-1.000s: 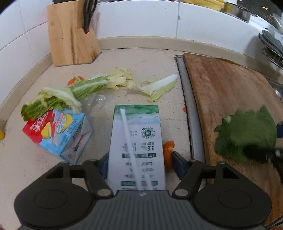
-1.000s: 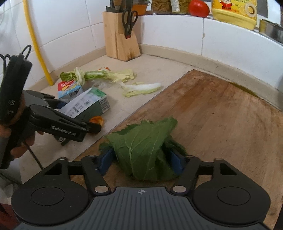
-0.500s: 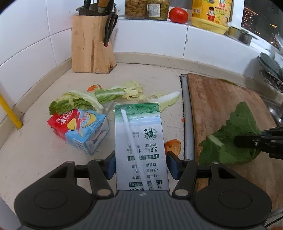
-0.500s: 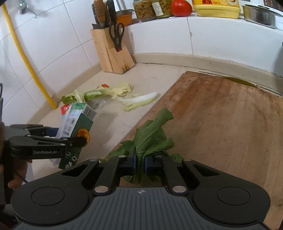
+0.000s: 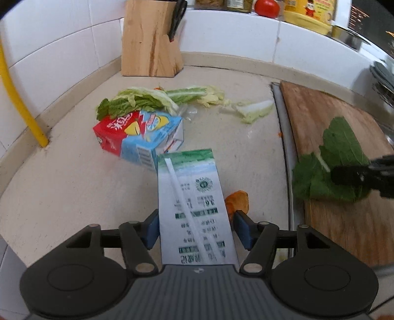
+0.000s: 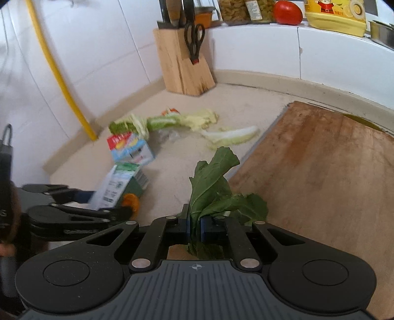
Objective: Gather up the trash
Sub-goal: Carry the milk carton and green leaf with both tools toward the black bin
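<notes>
Green-and-white carton (image 5: pixel 194 209): between the fingers of the left gripper (image 5: pixel 194 229), which have just been opening a little; its sides sit against the blue pads, tilted, above the bench (image 5: pixel 61 187).
Green leaf (image 6: pixel 211 187): clamped upright in the right gripper (image 6: pixel 195 227), fingers almost together on its stem, over the near edge of the wooden cutting board (image 6: pixel 320 172).
Orange peel (image 5: pixel 237 200): just beside the carton, at the left gripper's right finger.
Bench: pale speckled stone running into a corner of white wall tiles (image 6: pixel 98 49), with a yellow pipe (image 6: pixel 59 73) down the wall.
Still lying there: red-and-blue drink box (image 5: pixel 140 137) on its side, touching cabbage leaves (image 5: pixel 152 101) behind it; one pale cabbage piece (image 5: pixel 253 110) near the board.
Right wrist view only: the person's hand (image 6: pixel 12 216) holding the left gripper; knives in the block.
Behind: knife block (image 6: pixel 183 66) with scissors (image 6: pixel 194 39); tomato (image 6: pixel 287 12), jars and a yellow bottle (image 6: pixel 335 17) on the ledge.
</notes>
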`<state>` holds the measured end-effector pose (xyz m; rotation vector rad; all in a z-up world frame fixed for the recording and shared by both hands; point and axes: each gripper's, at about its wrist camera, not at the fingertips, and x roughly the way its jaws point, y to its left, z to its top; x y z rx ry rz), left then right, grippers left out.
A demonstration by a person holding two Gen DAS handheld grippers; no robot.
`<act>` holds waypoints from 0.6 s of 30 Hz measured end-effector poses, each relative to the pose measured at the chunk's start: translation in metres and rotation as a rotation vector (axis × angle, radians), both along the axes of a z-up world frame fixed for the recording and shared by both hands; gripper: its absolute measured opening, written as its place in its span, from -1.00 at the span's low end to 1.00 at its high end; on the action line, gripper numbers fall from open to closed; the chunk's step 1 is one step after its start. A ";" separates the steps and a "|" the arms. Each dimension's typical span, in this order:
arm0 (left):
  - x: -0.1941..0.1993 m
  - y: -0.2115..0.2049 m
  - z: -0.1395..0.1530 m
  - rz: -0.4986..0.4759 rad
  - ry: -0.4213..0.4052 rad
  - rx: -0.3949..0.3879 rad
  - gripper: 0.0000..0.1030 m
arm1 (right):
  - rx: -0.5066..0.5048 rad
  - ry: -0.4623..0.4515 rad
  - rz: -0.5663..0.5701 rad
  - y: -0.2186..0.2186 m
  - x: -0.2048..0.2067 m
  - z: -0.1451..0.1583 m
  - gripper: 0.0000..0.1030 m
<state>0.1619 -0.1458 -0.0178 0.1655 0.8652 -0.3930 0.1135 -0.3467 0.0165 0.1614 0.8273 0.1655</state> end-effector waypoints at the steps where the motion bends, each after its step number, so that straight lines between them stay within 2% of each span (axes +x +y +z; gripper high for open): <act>1: -0.003 0.002 0.001 -0.001 -0.002 0.000 0.15 | -0.013 0.004 -0.012 0.000 -0.001 -0.002 -0.70; 3: -0.008 0.008 0.004 -0.023 -0.009 -0.009 0.27 | -0.054 0.009 -0.024 0.001 -0.005 -0.002 -0.53; 4: -0.011 0.009 0.004 -0.035 -0.017 -0.007 0.36 | -0.062 0.006 -0.028 0.000 -0.007 -0.002 -0.34; 5: -0.013 0.010 0.004 -0.042 -0.024 0.007 0.36 | -0.066 0.001 -0.022 0.000 -0.010 -0.001 -0.12; 8: -0.016 0.015 0.000 -0.042 -0.022 0.048 0.36 | -0.088 -0.004 -0.011 0.001 -0.011 -0.001 -0.01; 11: -0.018 0.024 0.002 -0.040 -0.013 0.018 0.36 | -0.094 -0.003 -0.001 0.003 -0.012 -0.002 0.09; 13: -0.014 0.026 0.000 -0.018 -0.005 0.006 0.32 | -0.096 0.002 0.002 0.001 -0.012 -0.005 0.08; 14: -0.012 0.027 -0.001 -0.006 -0.002 -0.001 0.24 | -0.099 0.008 0.006 0.001 -0.011 -0.007 0.01; 15: -0.011 0.029 -0.001 0.003 0.010 -0.012 0.00 | -0.108 0.025 0.009 0.000 -0.009 -0.009 -0.08; 17: -0.012 0.033 0.000 0.033 0.014 -0.020 -0.07 | -0.120 0.035 0.000 -0.002 -0.007 -0.011 -0.55; 18: -0.012 0.035 0.001 0.055 0.004 -0.020 -0.08 | -0.105 0.043 0.003 -0.005 -0.006 -0.010 -0.61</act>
